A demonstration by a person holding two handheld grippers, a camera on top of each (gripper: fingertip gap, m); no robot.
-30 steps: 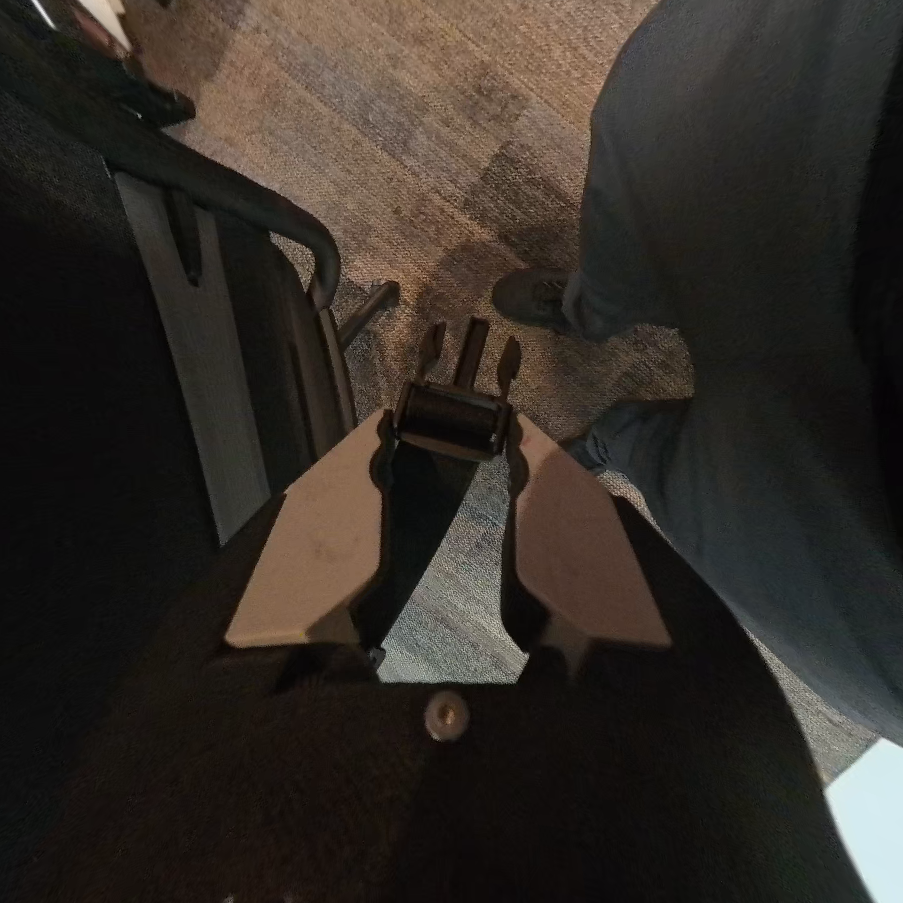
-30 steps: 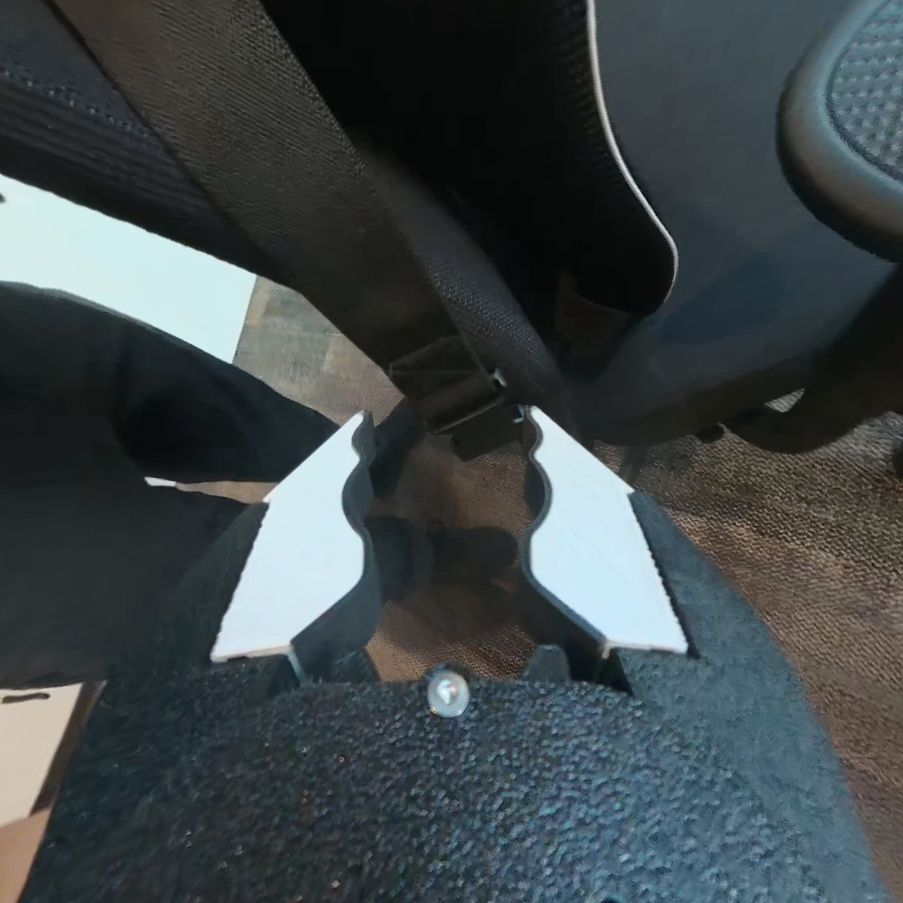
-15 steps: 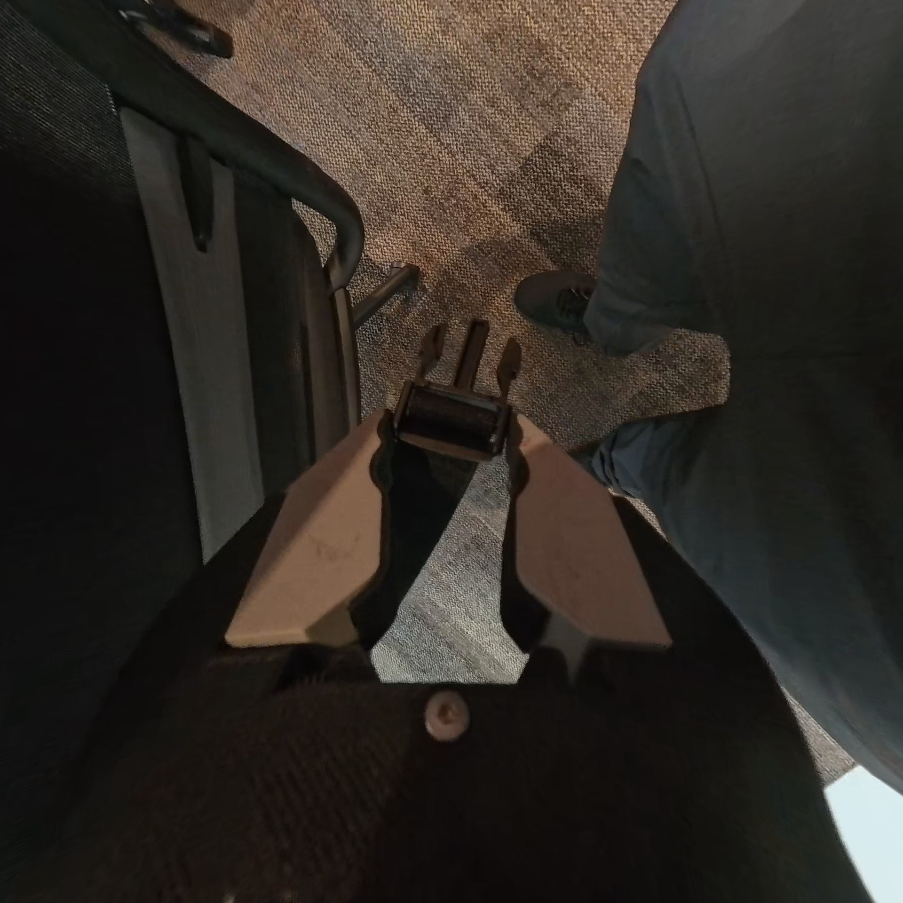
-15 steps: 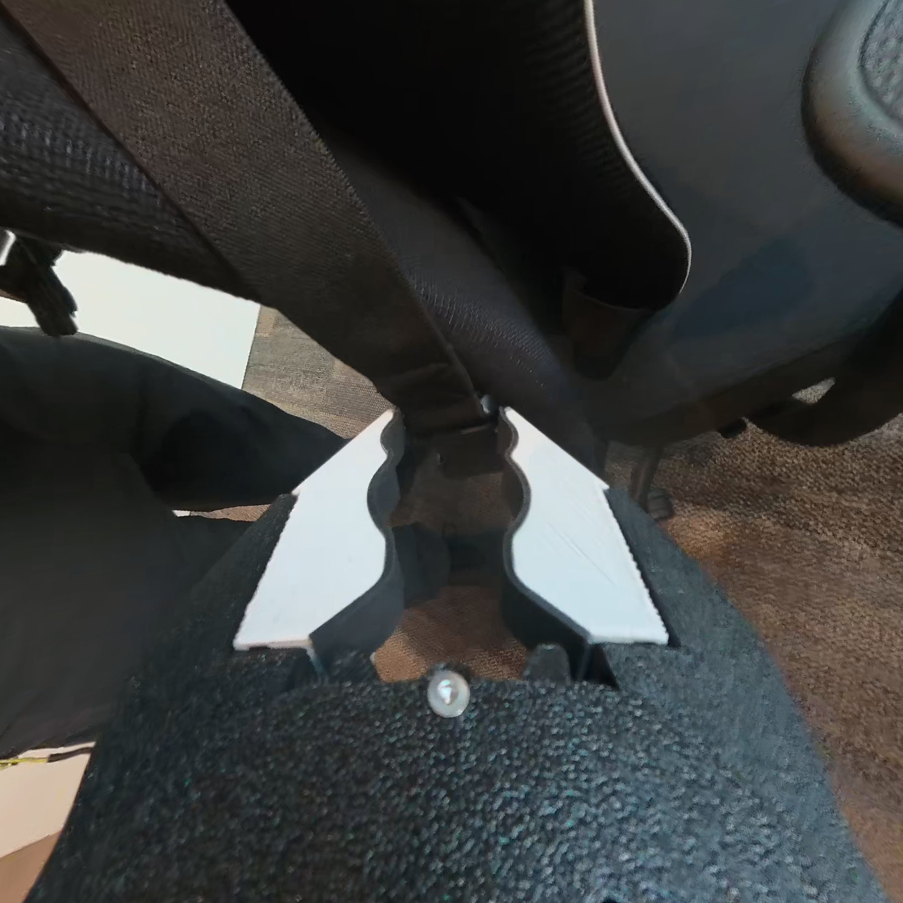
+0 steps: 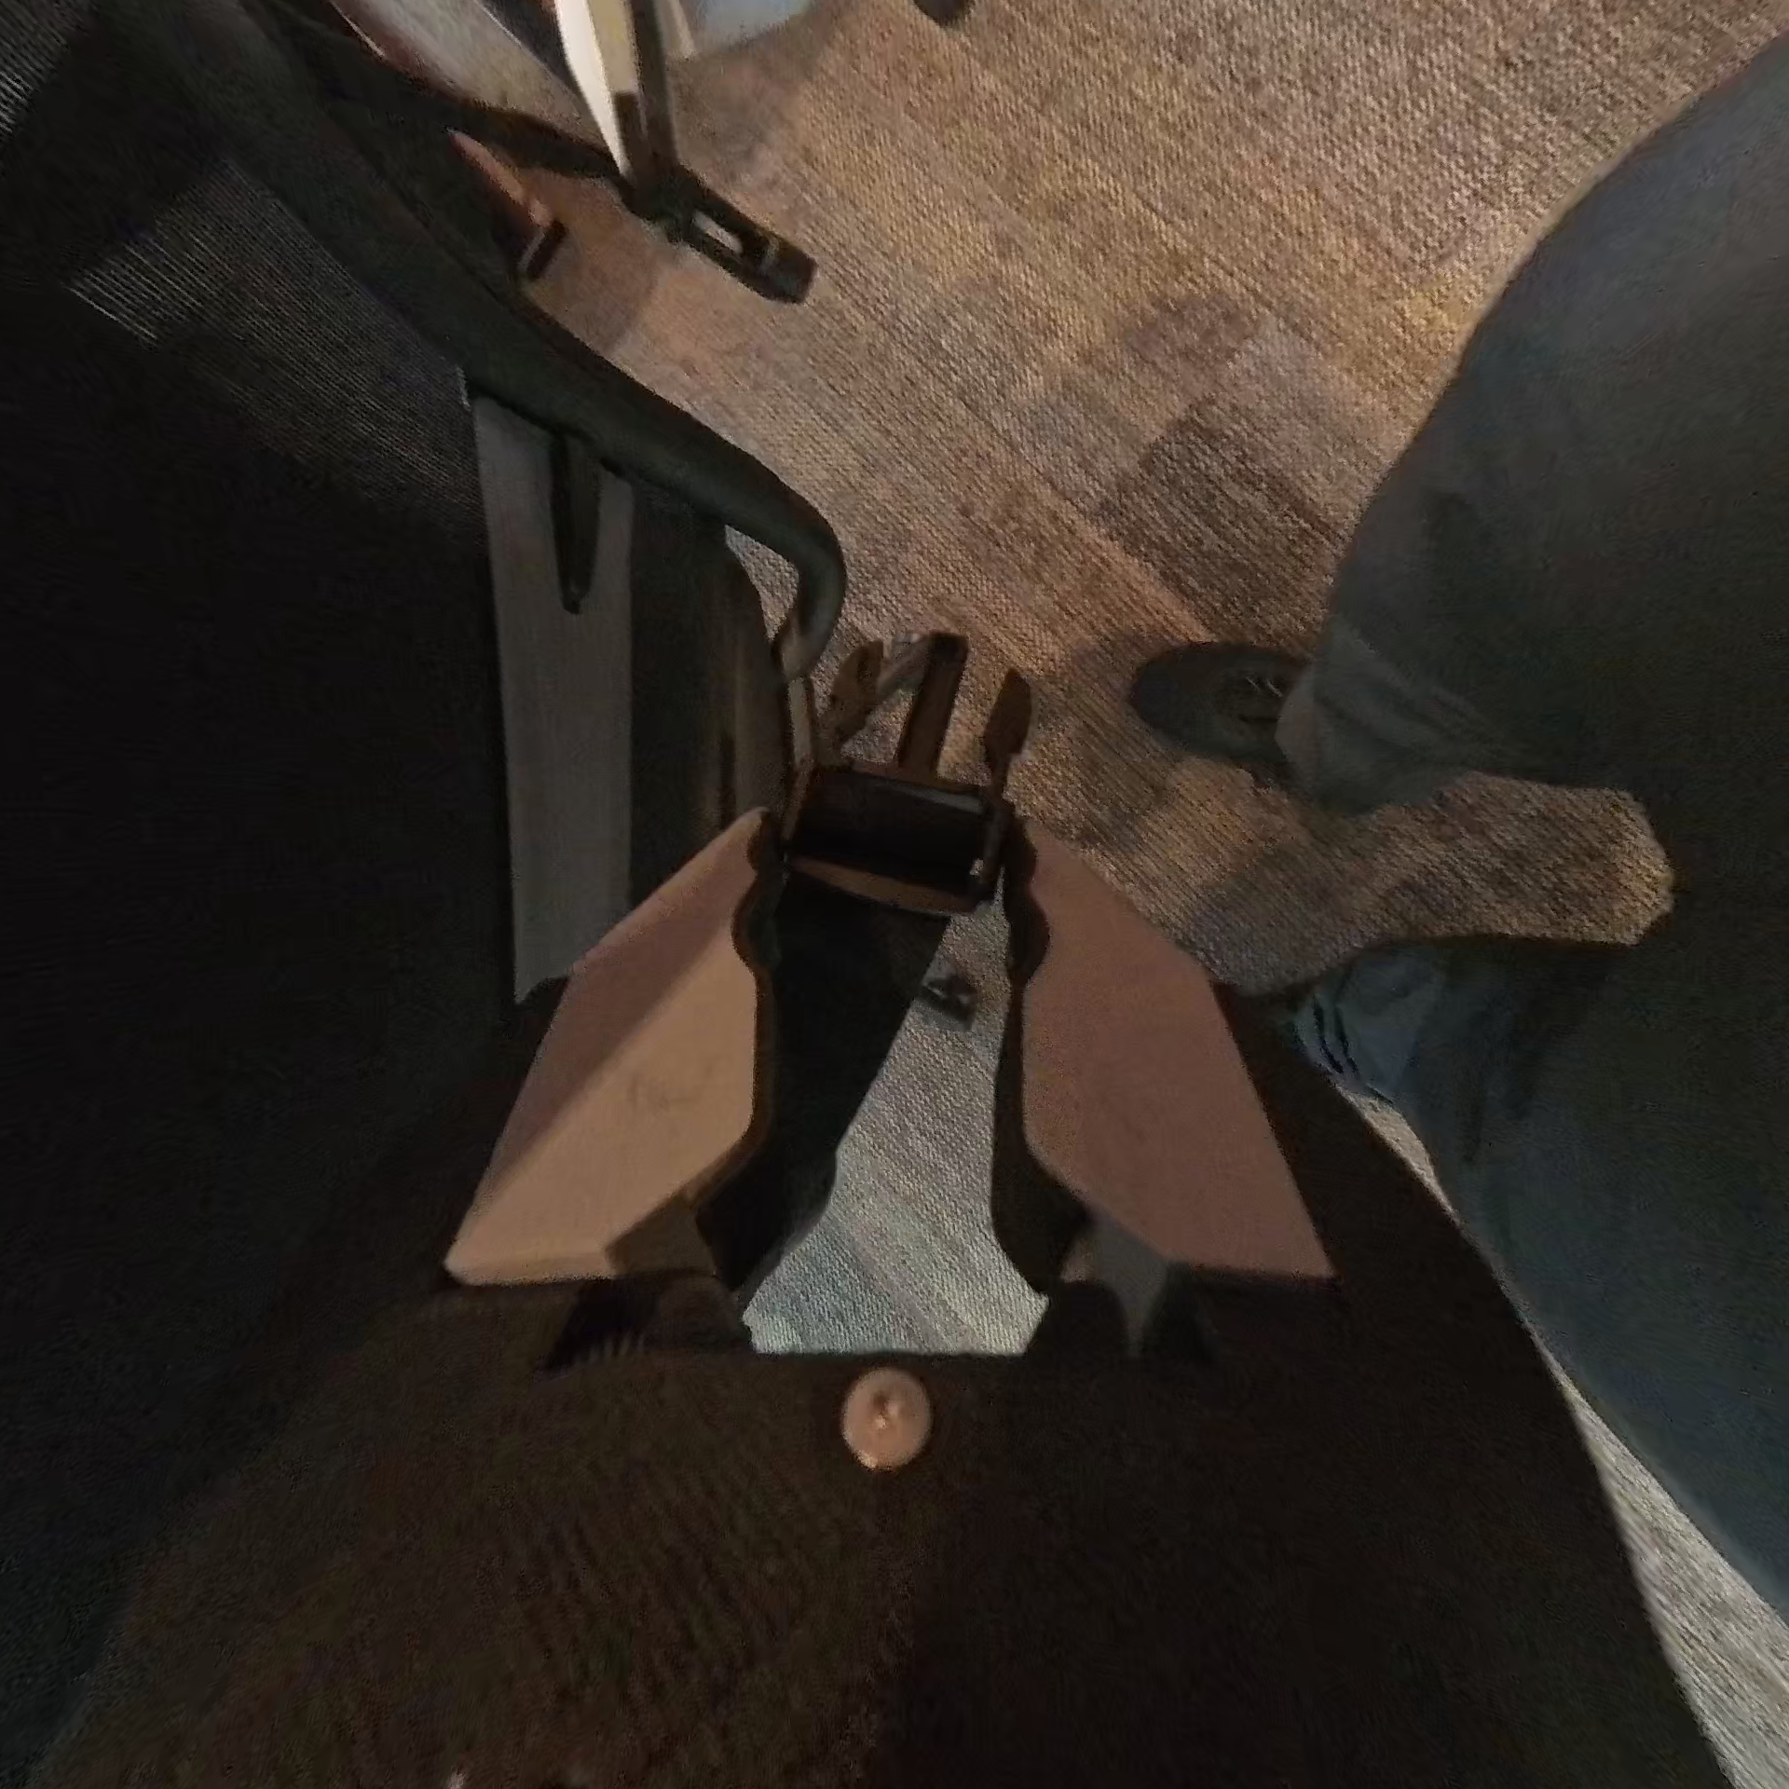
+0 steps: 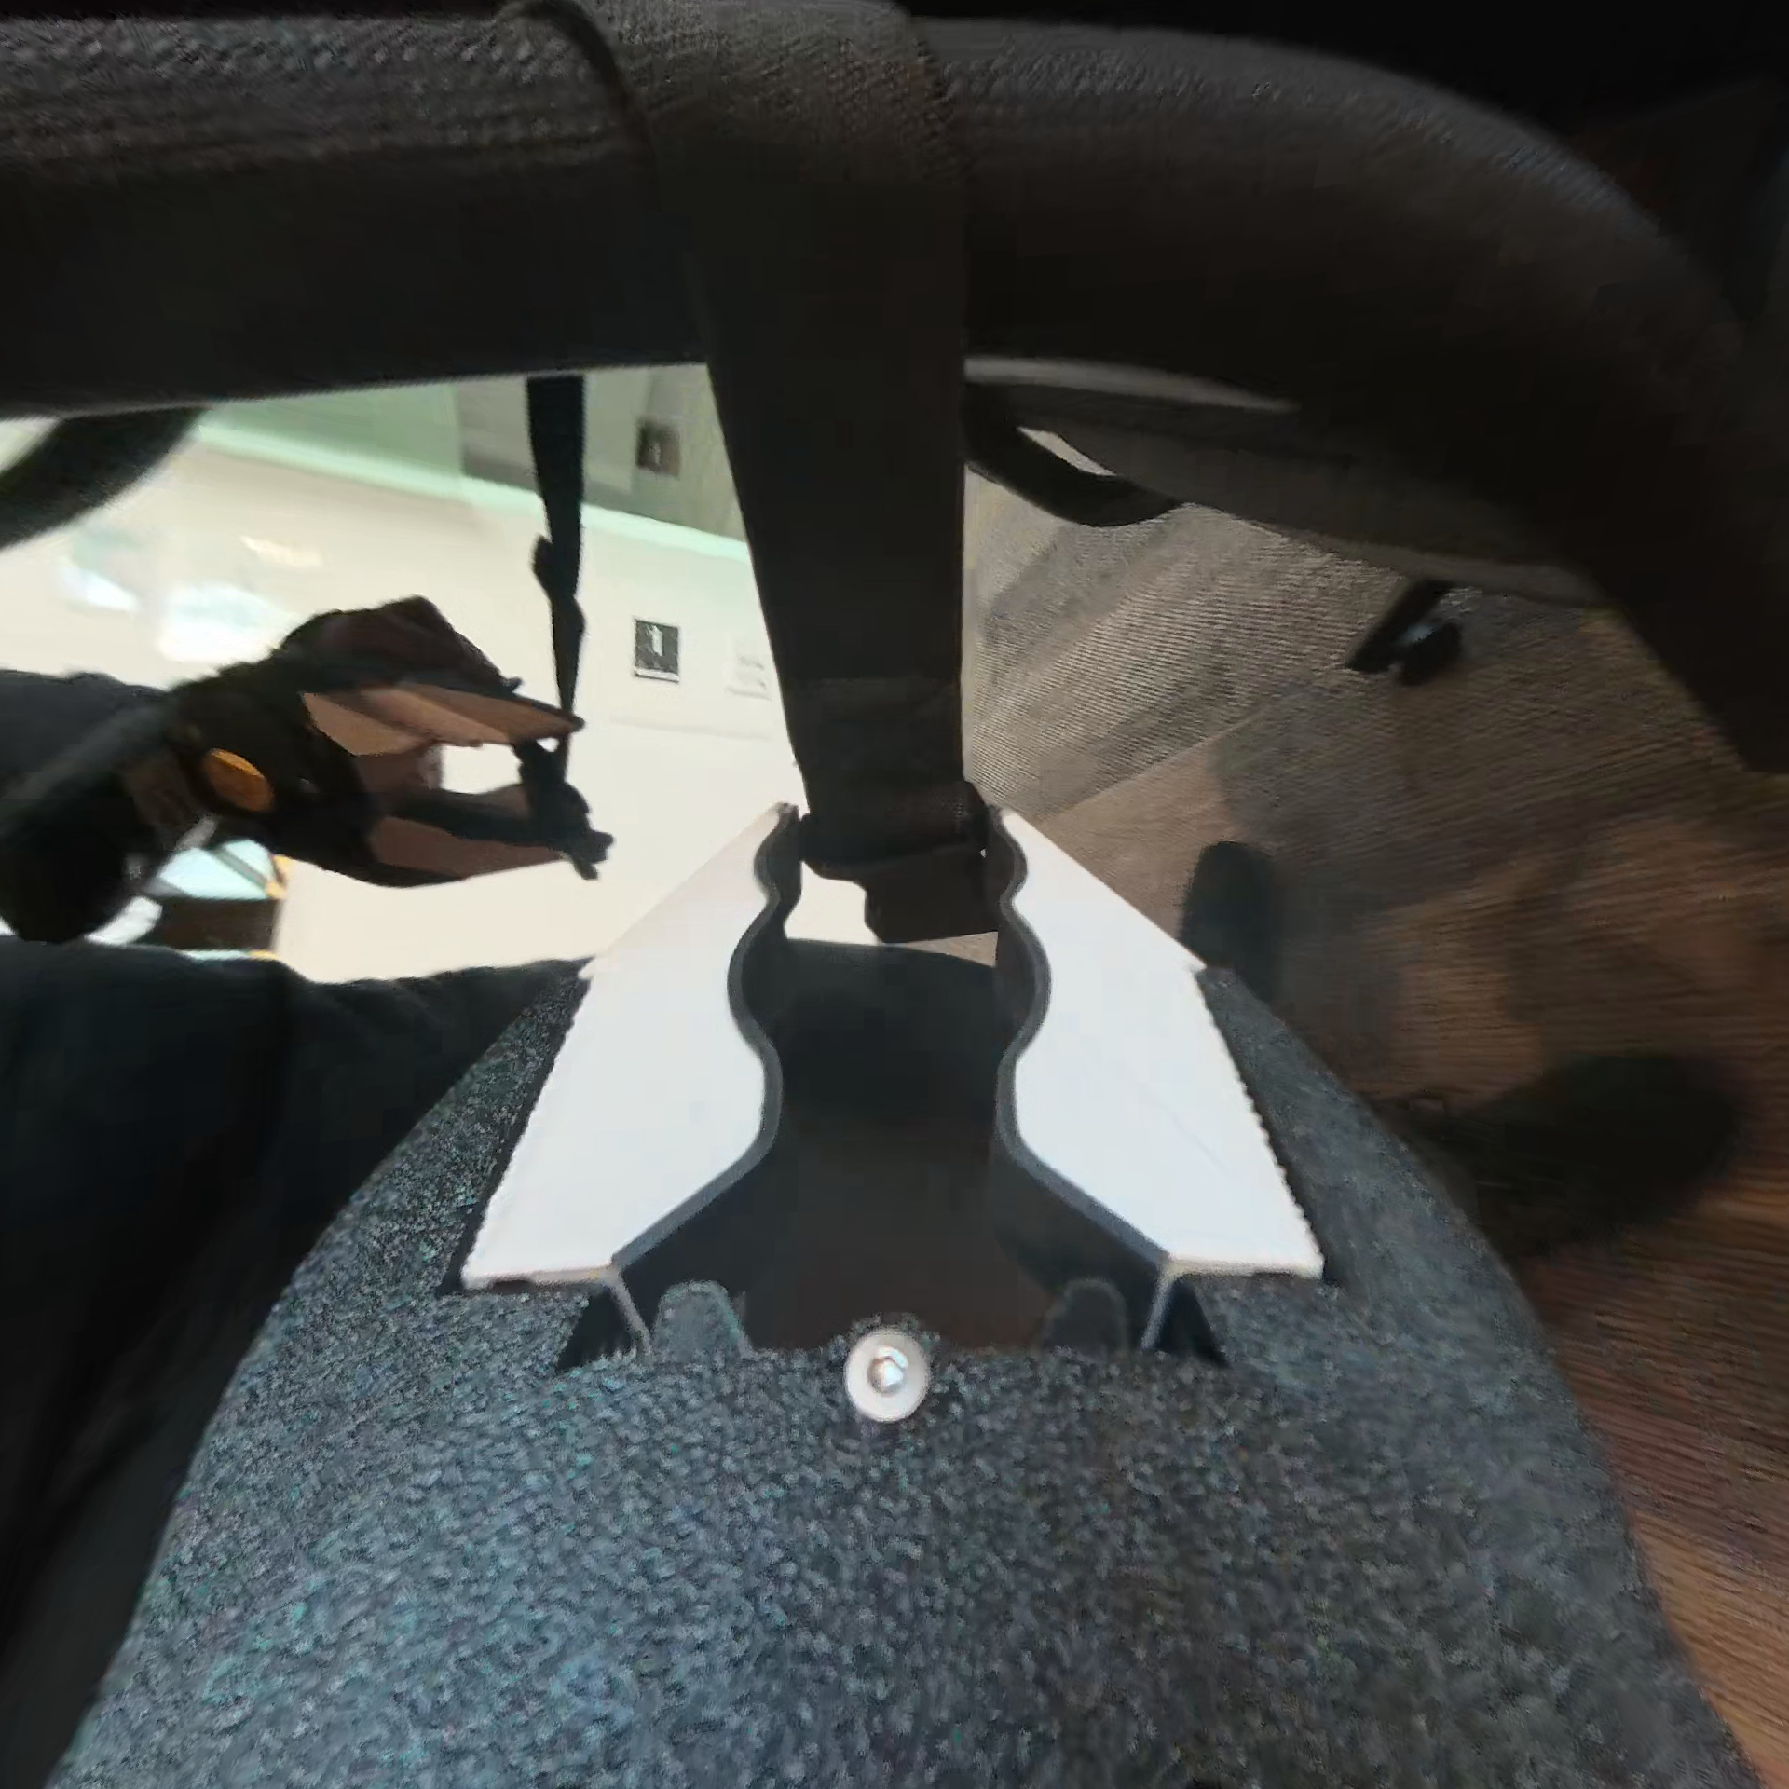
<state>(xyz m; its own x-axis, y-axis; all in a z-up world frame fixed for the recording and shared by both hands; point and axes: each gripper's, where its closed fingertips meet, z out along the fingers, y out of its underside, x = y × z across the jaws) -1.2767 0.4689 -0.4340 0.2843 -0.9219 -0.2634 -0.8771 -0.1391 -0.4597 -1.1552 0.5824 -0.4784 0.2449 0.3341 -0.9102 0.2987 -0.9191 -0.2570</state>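
My left gripper point(image 5: 891, 852) is shut on a black pronged buckle piece point(image 5: 895, 837) at the end of a black webbing strap point(image 5: 823, 1046), with the prongs sticking out past the fingertips above the carpet. My right gripper point(image 6: 891, 852) is shut on the other black buckle piece point(image 6: 920, 876) at the end of a wide black strap point(image 6: 852, 581) that hangs from a padded black bag strap point(image 6: 1258, 223). The left gripper point(image 6: 552, 784) also shows at the left of the right wrist view, holding its thin strap point(image 6: 560, 503).
A dark office chair point(image 5: 290, 581) with a curved armrest point(image 5: 755, 503) fills the left of the left wrist view. A person's trouser leg point(image 5: 1597, 581) and shoe point(image 5: 1210, 707) stand on the brown carpet point(image 5: 1113, 290). A white surface point(image 6: 339, 600) lies behind. Spacing between my two grippers at the tips: around 20 cm.
My right gripper closed on its buckle piece and swung up, so the strap now hangs straight and the left gripper came into its view. My left gripper shifted slightly with its buckle still held.
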